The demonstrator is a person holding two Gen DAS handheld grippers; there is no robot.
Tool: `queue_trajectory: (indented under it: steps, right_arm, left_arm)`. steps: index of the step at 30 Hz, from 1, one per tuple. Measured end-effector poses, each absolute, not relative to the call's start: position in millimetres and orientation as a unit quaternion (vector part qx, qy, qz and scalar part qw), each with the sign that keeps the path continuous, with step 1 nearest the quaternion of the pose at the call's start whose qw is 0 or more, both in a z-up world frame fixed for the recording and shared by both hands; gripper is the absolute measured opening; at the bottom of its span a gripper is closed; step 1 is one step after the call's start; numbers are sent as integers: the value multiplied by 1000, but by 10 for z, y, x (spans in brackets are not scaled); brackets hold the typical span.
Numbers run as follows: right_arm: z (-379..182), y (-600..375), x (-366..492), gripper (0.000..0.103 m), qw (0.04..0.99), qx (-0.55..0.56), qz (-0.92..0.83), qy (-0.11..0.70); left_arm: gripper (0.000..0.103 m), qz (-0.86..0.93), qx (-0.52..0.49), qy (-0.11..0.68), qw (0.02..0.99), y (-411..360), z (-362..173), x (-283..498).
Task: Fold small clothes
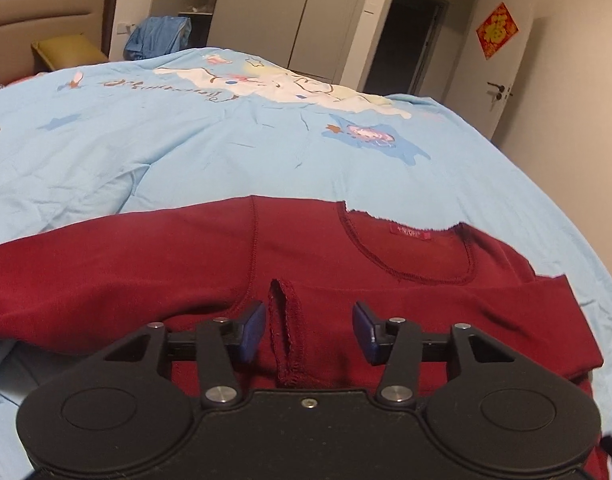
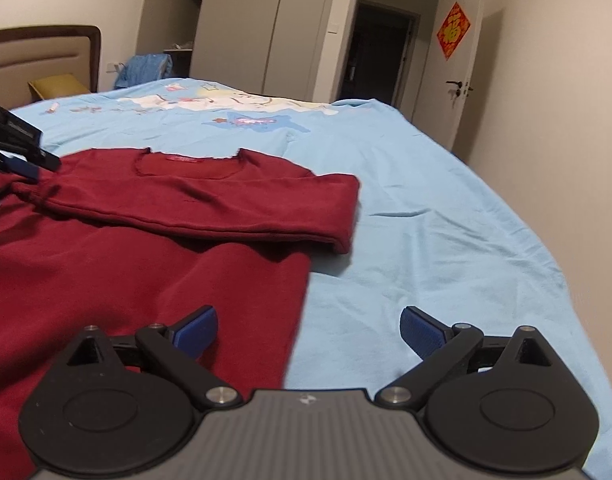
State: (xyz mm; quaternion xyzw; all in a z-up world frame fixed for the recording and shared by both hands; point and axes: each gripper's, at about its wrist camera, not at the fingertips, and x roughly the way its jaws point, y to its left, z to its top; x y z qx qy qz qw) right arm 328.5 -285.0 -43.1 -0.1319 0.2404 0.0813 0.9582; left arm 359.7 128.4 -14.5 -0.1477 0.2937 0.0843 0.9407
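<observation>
A dark red long-sleeved shirt (image 1: 346, 280) lies flat on the light blue bed sheet (image 1: 186, 152), neckline away from me. Its right sleeve (image 2: 210, 204) is folded across the chest, the cuff (image 1: 286, 340) lying between my left fingers. My left gripper (image 1: 309, 330) is open just above that cuff and holds nothing. It also shows at the left edge of the right wrist view (image 2: 22, 160). My right gripper (image 2: 308, 332) is open wide and empty, over the shirt's right side edge (image 2: 298, 320), one finger above cloth, the other above sheet.
The sheet (image 2: 426, 240) has a cartoon print (image 1: 290, 84) far beyond the shirt. A headboard (image 1: 46, 12), a yellow pillow (image 1: 66, 52) and blue cloth (image 1: 158, 36) are at the far left. Wardrobes and an open door (image 2: 462, 72) stand behind the bed.
</observation>
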Motion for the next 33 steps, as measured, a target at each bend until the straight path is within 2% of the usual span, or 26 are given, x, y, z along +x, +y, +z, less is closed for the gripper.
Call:
queue_trajectory:
  steps: [5,13,21,24,26,30,32,33]
  right_arm:
    - [-484,-2890,3645,102,964,-142,22,225]
    - [-522,-2880,4194,102,966,-160,-16,201]
    - [-579,-2850,4174,102,965,-169,-50,192]
    - [-596,-2923,4166,102,963,-155,-57,212]
    - [-562,-2978,4119,102,965,-141,-54,214]
    - [-454,-2987,3936,103,968,-135,-35,208]
    - [-388,-2964,3802,103,970,-126,-17,206]
    - [-357,-2952,3732,103,971,-120,-5,205]
  left_arm:
    - [51,106,-117,335,929,1186,-323,3651]
    - [51,109,-112,340,927,1193,-378,3652]
    - [52,109,-110,348,925,1190,-379,3672]
    - [61,100,-120,342,927,1201,-308,3597]
    - [77,101,-122,334,929,1197,-246,3512]
    - [88,110,-121,321,933,1214,-113,3299]
    - [99,121,-125,318,932,1264,-54,3165]
    - [102,130,-127,314,932,1297,-28,3088]
